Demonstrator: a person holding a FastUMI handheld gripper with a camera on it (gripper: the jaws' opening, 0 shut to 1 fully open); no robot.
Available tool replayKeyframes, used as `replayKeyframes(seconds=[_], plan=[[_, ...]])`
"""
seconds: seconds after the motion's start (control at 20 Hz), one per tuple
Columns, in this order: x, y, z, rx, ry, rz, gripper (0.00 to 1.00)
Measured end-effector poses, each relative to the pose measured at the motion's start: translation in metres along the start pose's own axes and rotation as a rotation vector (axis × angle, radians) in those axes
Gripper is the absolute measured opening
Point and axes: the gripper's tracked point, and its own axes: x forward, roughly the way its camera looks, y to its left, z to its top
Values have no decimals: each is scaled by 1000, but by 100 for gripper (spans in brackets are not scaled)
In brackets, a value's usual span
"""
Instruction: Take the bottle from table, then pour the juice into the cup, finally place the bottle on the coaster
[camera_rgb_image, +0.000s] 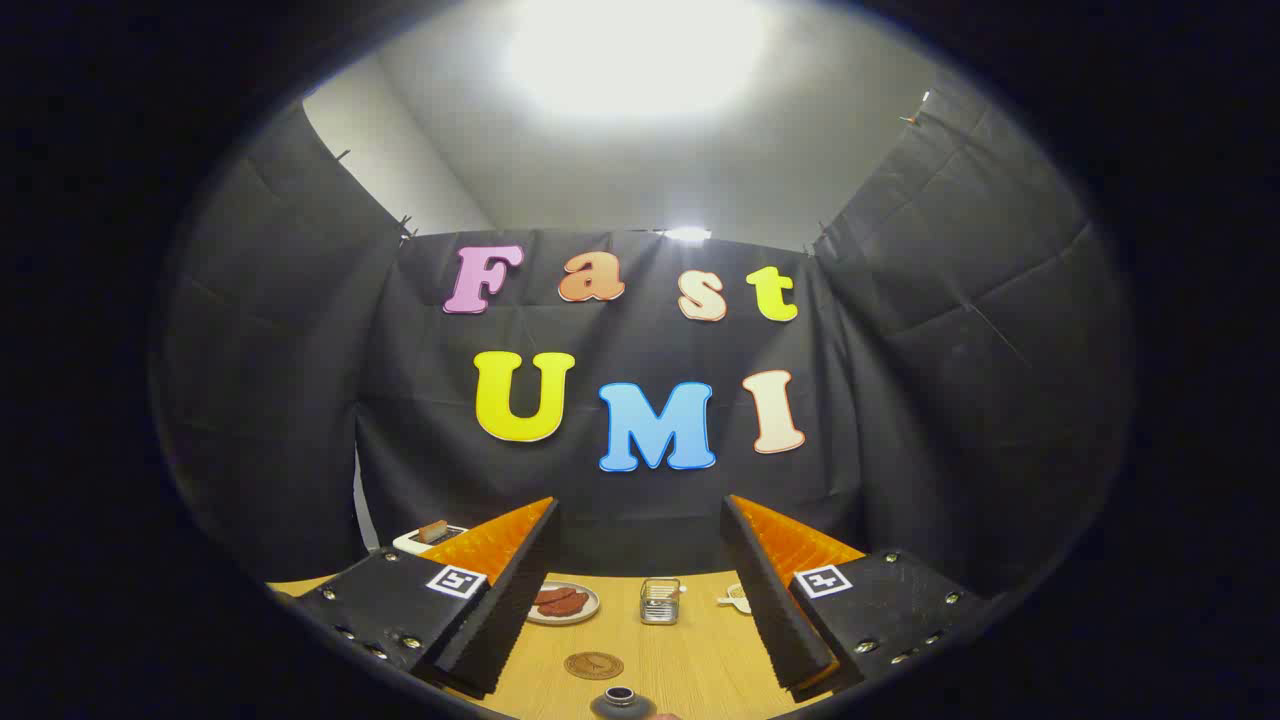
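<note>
My gripper (640, 520) stands open, its two fingers spread wide above the wooden table (700, 660). Low between the fingers, nearest to me, I see the dark round top of the bottle (621, 699); its body is hidden below. Just beyond the bottle lies a round brown coaster (593, 665) flat on the table. Farther on, between the fingers, stands a small clear glass cup (660, 601). Nothing is held between the fingers.
A plate with reddish food (563, 603) sits beyond the coaster, close to the left finger. A small white object (735, 598) lies by the right finger. A white toaster with bread (428, 536) stands at the table's far left. Black cloth walls close in the booth.
</note>
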Motion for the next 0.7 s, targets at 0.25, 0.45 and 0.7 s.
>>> replayKeyframes(seconds=[0.25,0.45,0.7], plan=[[5,14,3,-5,-23,-16,96],[12,18,-6,-5,-2,-15,97],[29,22,2,2,-3,18,97]])
